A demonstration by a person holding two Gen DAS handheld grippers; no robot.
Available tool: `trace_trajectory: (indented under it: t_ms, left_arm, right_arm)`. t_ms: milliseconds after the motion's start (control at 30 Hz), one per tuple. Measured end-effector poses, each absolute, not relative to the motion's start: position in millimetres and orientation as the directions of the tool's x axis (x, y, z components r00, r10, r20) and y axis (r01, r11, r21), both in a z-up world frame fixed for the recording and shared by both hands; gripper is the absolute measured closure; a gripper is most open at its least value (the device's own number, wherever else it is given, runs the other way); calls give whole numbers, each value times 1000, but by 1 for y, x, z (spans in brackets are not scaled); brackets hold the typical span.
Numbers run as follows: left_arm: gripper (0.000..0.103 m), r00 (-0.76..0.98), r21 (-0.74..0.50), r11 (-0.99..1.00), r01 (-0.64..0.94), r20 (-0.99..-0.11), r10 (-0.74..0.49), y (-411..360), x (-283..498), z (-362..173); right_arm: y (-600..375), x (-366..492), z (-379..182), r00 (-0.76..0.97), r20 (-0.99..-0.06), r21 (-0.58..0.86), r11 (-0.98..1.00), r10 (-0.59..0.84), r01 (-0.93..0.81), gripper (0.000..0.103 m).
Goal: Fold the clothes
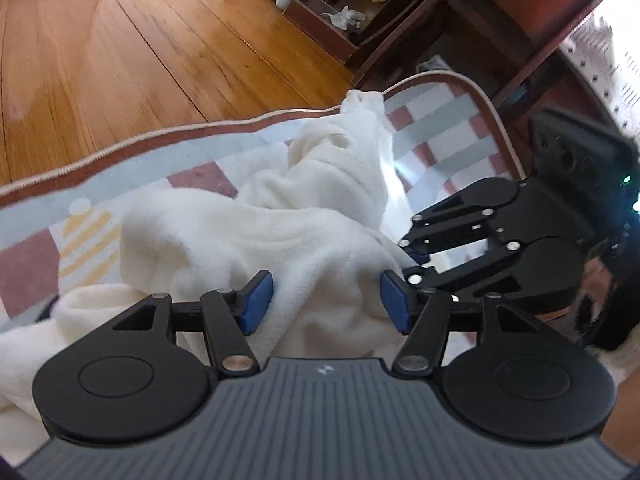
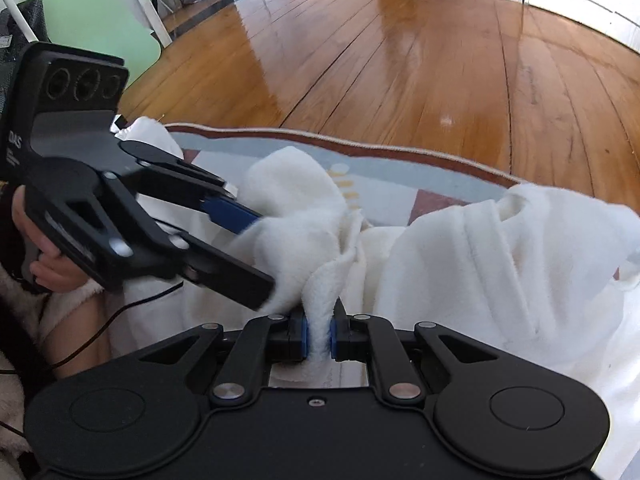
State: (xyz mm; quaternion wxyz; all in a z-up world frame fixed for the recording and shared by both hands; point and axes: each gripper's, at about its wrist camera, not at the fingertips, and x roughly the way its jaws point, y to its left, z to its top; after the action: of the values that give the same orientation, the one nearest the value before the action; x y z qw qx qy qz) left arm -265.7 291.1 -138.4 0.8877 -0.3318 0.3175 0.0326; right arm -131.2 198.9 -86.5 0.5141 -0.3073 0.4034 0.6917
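Right wrist view shows my right gripper [image 2: 319, 338] clenched on a thin ridge of the white fleece garment [image 2: 480, 264], both blue pads pressing the pile between them. My left gripper [image 1: 326, 306] is spread apart; fleece bulges up between its blue pads [image 1: 256, 304], but neither pad presses on it, so that side is released. The garment lies heaped and rumpled on the patterned rug [image 1: 440, 120], one end trailing toward the rug's edge near the wooden floor [image 1: 120, 60].

What worries me: I hold only a narrow pinch on the right. If I lift or drag from that single point, the heavy fleece may slide out of the pads, or the whole heap may swing and twist further instead of spreading flat. The two grippers sit very near each other, so a careless close on the left could knock the right linkage or grab the same fold. I think the ridge I hold is a hem, though the blur makes that uncertain; if it is mid-panel, any fold built from it would come out crooked.
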Motion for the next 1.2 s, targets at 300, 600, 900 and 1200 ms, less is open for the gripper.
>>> trace_trajectory:
  t_ms: [300,600,900,1200]
  left_arm:
    - [94,840,-667,692,-277,-518,-163,328,-311,-131]
    - [93,818,-790,583,-190,-456,-351,325,-292,-153]
    - [93,779,-709,645,-285,-563,-275,319,-288,-152]
    - [89,728,-665,669,-331,-631,-267,313,-281,-160]
  right_arm:
    - [218,-130,-66,-348,-839,269,-235,419,-934,79]
    - [286,-98,-21,-83,-833,32,-101,548,-994,44]
    - [290,-53,-101,-5,-965,31,93,263,-995,51]
    - [169,-57,-150,-182,-979,188,54,88,-981,51]
